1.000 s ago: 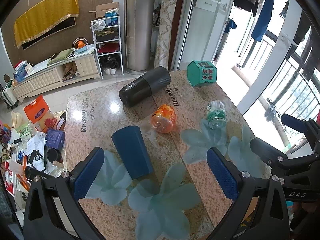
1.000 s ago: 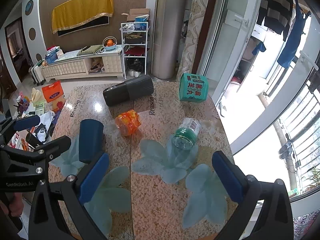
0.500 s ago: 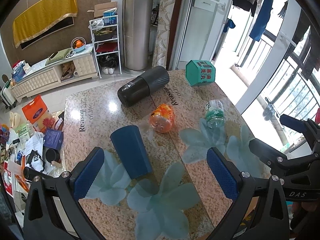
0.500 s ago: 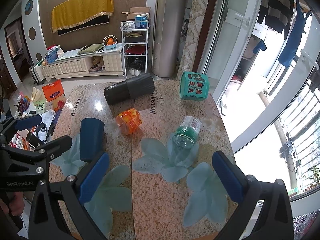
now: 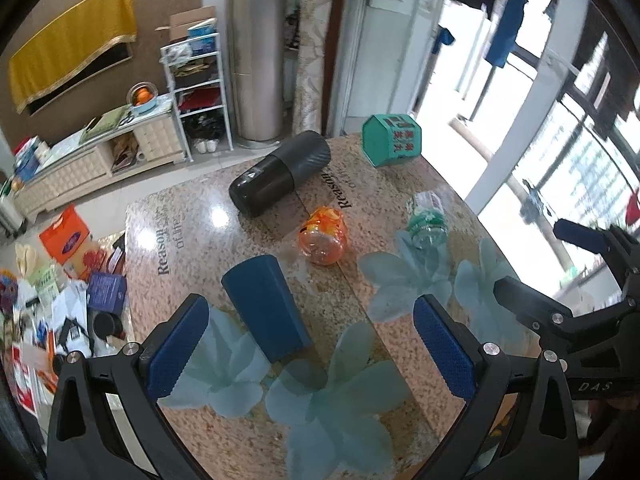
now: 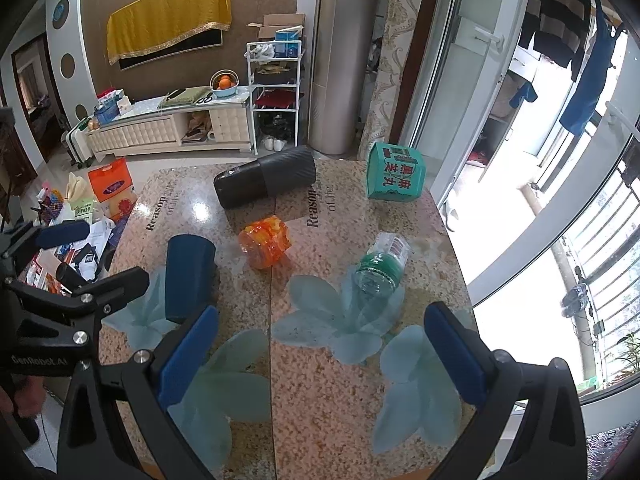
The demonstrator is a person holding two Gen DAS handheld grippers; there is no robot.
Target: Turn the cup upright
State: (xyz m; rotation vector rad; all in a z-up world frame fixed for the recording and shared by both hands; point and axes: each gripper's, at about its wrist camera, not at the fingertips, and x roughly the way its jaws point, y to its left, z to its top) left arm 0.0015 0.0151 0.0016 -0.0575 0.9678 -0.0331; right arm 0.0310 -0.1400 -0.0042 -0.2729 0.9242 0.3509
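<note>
A dark blue cup (image 5: 266, 308) stands upside down, base up, on the stone table (image 5: 192, 240). It also shows in the right wrist view (image 6: 188, 276). My left gripper (image 5: 312, 348) is open and empty, held above the table with the cup just ahead between its blue pads. My right gripper (image 6: 320, 356) is open and empty over the near middle of the table, to the right of the cup. Each gripper shows at the edge of the other's view.
A black cylinder (image 5: 280, 172) lies at the back. An orange jar (image 5: 324, 236) and a green-labelled clear bottle (image 5: 426, 220) lie on their sides mid-table. A teal box (image 5: 392, 140) stands at the far right. The table's right edge borders a window.
Both grippers have drifted slightly; the cup and other objects sit a little lower and nearer in the views. Nothing was taken hold of.
</note>
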